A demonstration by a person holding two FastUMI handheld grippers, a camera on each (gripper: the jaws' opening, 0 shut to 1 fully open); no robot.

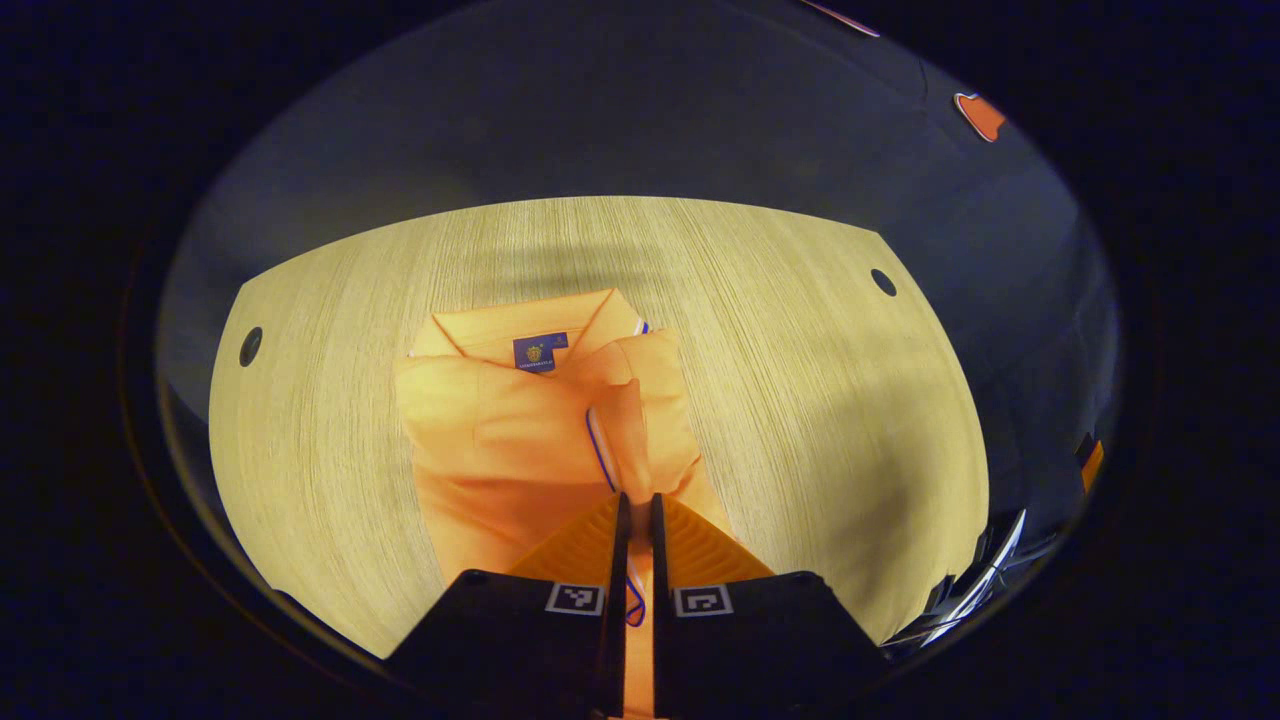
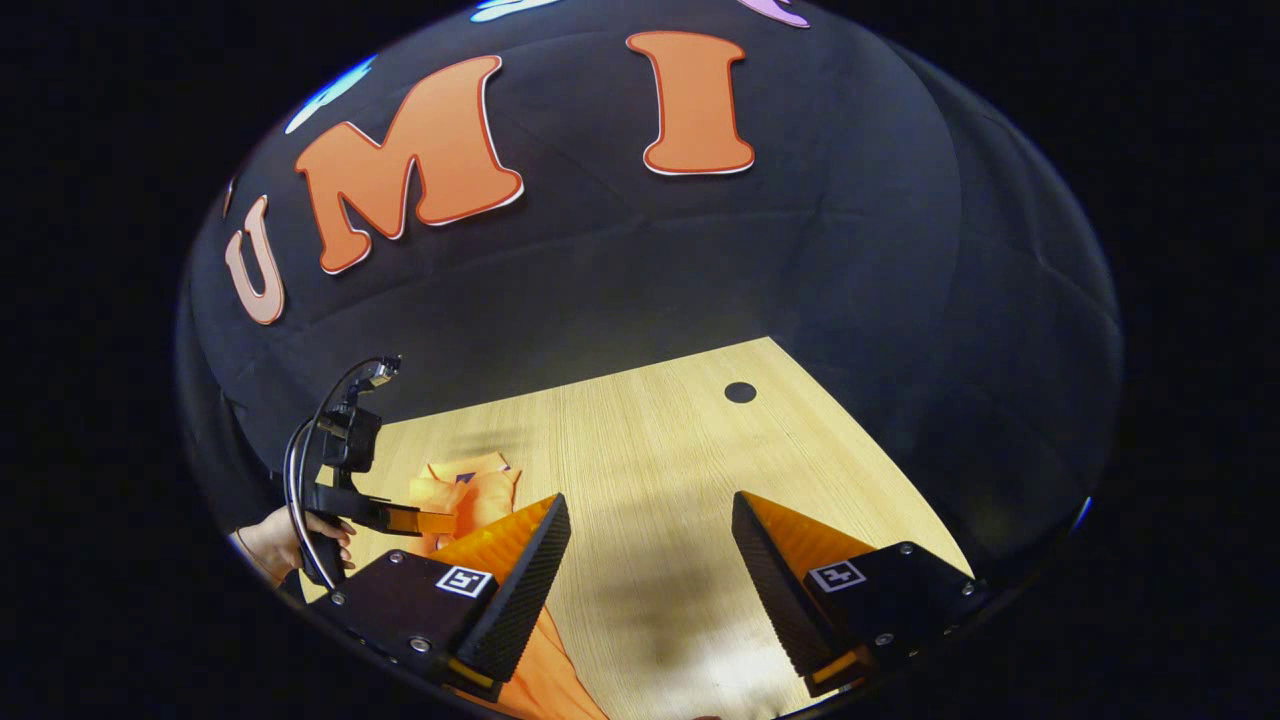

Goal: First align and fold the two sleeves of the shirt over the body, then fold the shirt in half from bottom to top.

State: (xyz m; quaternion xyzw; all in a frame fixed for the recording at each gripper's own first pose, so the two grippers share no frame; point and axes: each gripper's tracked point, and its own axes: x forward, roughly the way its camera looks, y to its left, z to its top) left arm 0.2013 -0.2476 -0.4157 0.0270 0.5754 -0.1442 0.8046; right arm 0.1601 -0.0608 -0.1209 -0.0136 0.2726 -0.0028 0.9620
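My left gripper (image 1: pixel 637 497) pinches the orange shirt (image 1: pixel 520 420) with jaws nearly closed on a fold of cloth at six o'clock on the wooden table (image 1: pixel 820 400), while my right gripper (image 2: pixel 650 540) hovers wide open, the shirt at its nine o'clock.

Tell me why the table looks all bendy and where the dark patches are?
In the left gripper view the fisheye lens curves the table edges, with bright light at its right; the shirt stays sharp. In the right gripper view a soft shadow lies on the table between the open right gripper fingers.
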